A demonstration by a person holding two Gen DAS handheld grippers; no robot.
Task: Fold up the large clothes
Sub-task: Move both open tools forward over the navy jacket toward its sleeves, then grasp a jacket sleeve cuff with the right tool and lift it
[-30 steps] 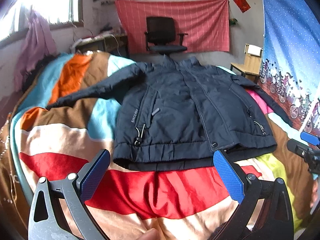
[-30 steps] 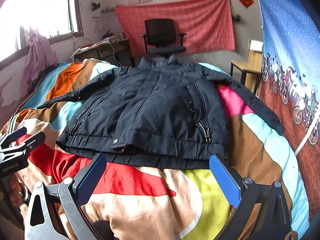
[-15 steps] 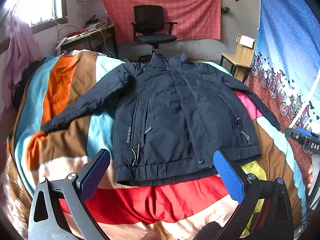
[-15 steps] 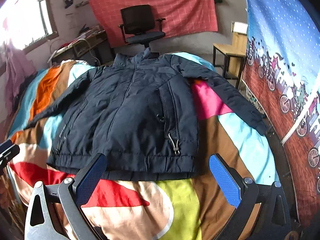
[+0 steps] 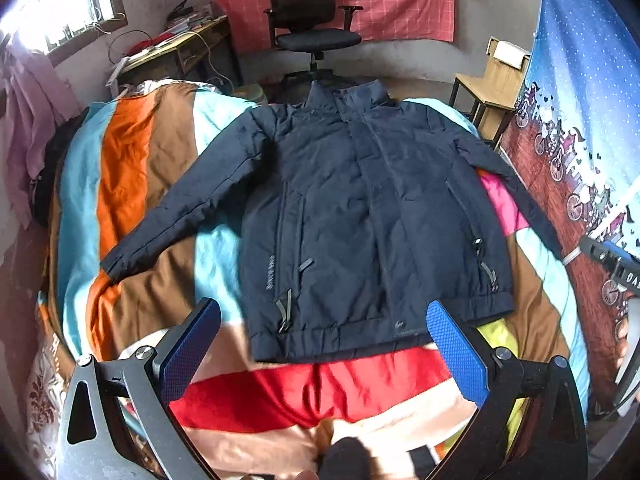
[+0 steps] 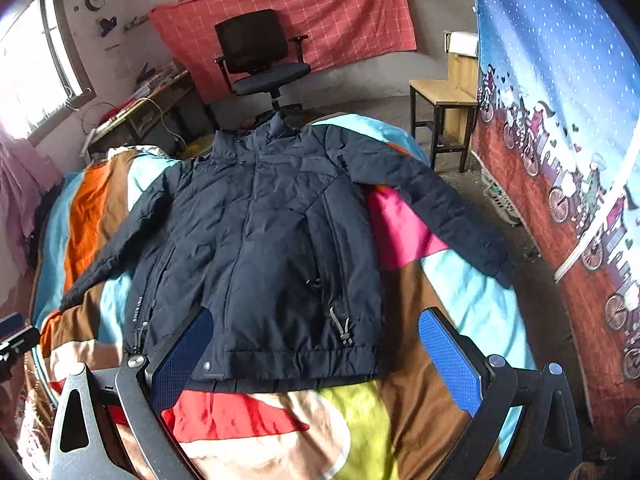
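Right tongs (image 6: 320, 354), jaws wide apart, hover over a dark jacket (image 6: 272, 248) spread flat on the striped blanket (image 6: 404, 236).

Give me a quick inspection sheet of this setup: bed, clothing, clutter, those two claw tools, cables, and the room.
Surface: striped bedspread, rumpled.
Job's things: navy jacket flat, front up, zipped, sleeves spread, unfolded.
Clutter: nothing seen on the bed.
Grippers: left gripper and right gripper open, empty, above the hem.
Cables: white cord by the desk.
Surroundings: office chair, wooden chair, red wall cloth, blue curtain.
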